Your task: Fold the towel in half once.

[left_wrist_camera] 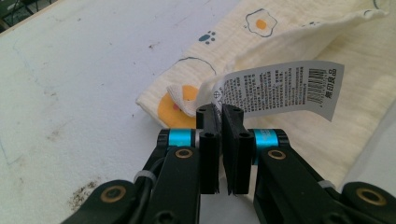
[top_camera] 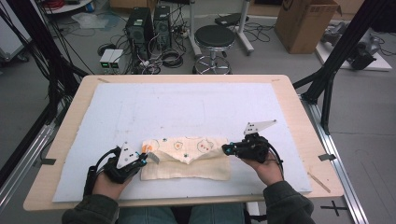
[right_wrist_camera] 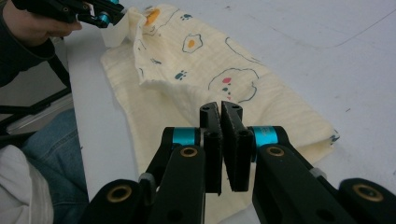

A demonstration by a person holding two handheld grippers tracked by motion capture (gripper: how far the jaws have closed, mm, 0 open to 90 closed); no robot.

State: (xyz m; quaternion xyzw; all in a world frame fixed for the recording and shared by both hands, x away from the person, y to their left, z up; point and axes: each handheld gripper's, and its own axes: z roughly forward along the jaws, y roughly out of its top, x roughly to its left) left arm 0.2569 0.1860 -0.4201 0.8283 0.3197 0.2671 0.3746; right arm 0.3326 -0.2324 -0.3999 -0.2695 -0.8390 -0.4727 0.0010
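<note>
Both grippers pinch the cloth, its corners hidden between jaws.

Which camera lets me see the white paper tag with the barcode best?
The left gripper view: the white printed tag with a barcode hangs large and close there. The right gripper view shows a pale flap far off; the high view a tiny speck.

folded cloth, hand-held grippers pinching both ends
</note>
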